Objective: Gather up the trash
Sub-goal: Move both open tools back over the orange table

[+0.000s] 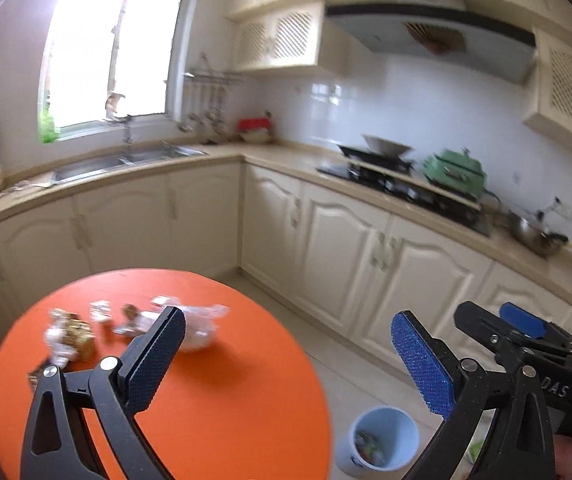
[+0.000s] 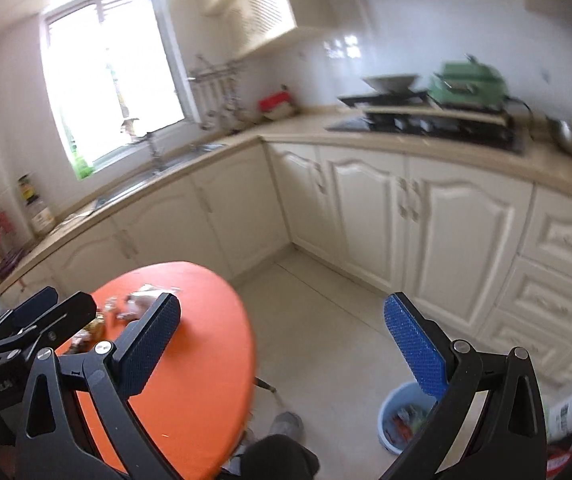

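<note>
left wrist view. the left gripper [image 1: 287, 344] stands wide open with nothing between its blue pads, raised above the near part of a round orange table [image 1: 222, 400]. the trash [image 1: 134, 328] lies in a loose cluster on the far left part of the tabletop: crumpled clear plastic [image 1: 202, 326], a gold-brown wrapper [image 1: 80, 334] and small pale scraps, all blurred. a light blue bin [image 1: 381, 440] stands on the floor just beside the table's right edge and already holds some litter. the right gripper [image 1: 521, 324] shows at the right margin; whether it is open or closed cannot be told from this view.

right wrist view. the right gripper [image 2: 282, 342] is likewise spread wide and empty, over the floor between the orange table [image 2: 198, 380] and the bin [image 2: 401, 420]. the trash [image 2: 126, 312] appears small on the far left of the tabletop, partly hidden by the gripper's left finger.

handling, as judged. the pieces look light, thin and crushable; the plastic is probably slippery and springy, and may slide on the smooth top when pushed. best taken one at a time, pinched across a raised crumple or fold rather than a flat edge.
</note>
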### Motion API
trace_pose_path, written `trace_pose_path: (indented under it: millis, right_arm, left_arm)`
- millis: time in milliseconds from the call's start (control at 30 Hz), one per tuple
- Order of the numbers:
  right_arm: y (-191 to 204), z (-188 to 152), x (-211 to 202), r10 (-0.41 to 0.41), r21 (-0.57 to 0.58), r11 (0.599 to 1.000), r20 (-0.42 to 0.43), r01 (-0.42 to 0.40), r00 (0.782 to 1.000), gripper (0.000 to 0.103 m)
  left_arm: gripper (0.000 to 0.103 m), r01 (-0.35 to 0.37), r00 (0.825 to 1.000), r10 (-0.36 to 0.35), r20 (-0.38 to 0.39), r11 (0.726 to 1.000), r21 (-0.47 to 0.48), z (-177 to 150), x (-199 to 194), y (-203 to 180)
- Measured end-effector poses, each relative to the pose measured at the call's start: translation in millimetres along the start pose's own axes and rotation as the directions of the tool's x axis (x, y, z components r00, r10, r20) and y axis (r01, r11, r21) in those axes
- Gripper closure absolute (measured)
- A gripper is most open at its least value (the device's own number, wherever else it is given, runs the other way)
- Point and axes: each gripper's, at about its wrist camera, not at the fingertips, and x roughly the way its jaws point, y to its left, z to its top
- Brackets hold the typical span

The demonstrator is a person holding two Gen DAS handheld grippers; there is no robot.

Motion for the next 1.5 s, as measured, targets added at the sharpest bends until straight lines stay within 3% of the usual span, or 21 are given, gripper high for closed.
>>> trace_pose_path:
  millis: [400,667,800,1200,1500]
  right_arm:
    - [113.9,-0.3,-7.2,0.153,-0.171,0.974,0.029,-0.146,0.988,0.0]
    - [165.8,-20.2,17.5,0.229,-0.254,0.939,-0.041,-0.232,0.973,0.0]
    - [174.8,-26.9,42.7,0.226,-0.268,0.933,-0.089,-0.242,0.97,0.0]
    - [200.1,-54.6,138.3,0.181,-0.277,0.928,-0.252,-0.25,0.951,0.0]
    - [210.4,-83.3,214.5,0.124,-0.243,0.944,-0.369,-0.224,0.921,0.0]
  left_arm:
    - [0.001,-0.18,0.98,0.186,0.066,0.979,-0.096,-43.1,-110.9,59.1]
    - [0.001,-0.273,0.959,0.281,0.037,0.952,-0.139,-68.5,-128.8,81.1]
    - [0.001,-0.322,0.945,0.326,-0.005,0.931,-0.17,-74.2,-122.8,98.6]
    - [0.001,-0.414,0.903,0.372,-0.214,0.888,-0.202,-67.8,-13.6,159.4]
    - [0.001,-0.436,0.856,0.379,-0.351,0.895,-0.096,-38.1,111.0,210.2]
